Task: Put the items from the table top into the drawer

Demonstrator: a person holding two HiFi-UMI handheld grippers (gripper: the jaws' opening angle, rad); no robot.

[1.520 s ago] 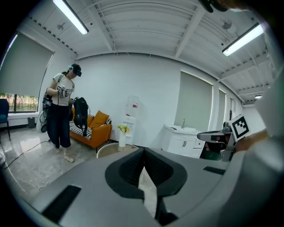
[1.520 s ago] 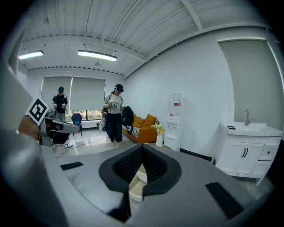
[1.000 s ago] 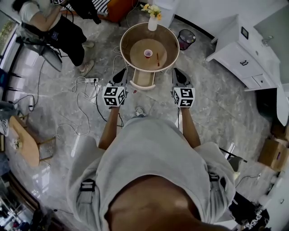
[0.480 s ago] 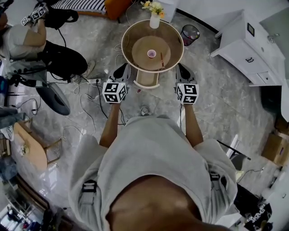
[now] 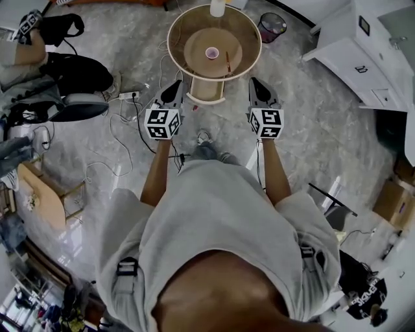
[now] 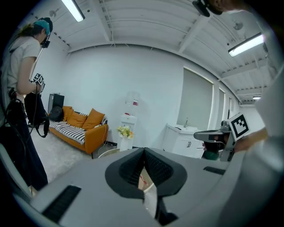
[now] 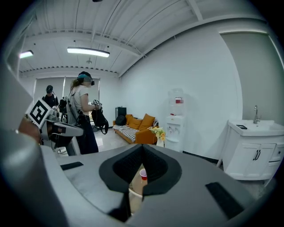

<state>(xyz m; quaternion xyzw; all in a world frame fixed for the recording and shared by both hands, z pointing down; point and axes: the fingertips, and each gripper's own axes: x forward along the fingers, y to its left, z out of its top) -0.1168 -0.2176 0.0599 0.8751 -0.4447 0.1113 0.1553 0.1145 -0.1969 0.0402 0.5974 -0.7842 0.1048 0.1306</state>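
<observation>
On the marble floor ahead of the person stands a white cabinet [image 5: 353, 48] at the right. A round table [image 5: 171, 40] with a raised rim stands straight in front. At its far edge sits a white vase [image 5: 217, 8], and a dark waste bin [image 5: 272, 27] stands on the floor just right of the table.

Both task items lie on the table's inner disc. A small red cup [image 5: 212, 52] stands upright near the middle. A thin brown stick [image 5: 227, 61] lies just to its right, apart from it.

Below the table's near edge, the drawer [image 5: 207, 89] juts toward the person. Its inside shows tan, and what it holds cannot be made out from the head view.

2 bare forearms reach forward, roughly parallel, one at each side of the drawer. The left gripper [image 5: 176, 86] points at the table's near-left rim, and the right gripper [image 5: 253, 83] points at its near-right rim. Both are short of the table top and well apart from the cup and stick.

Each gripper's own view shows its ribbed pads pressed together at the tips, clamping nothing. The cup [image 7: 143, 174] shows far off through the slit under the right gripper's closed tips.
</observation>
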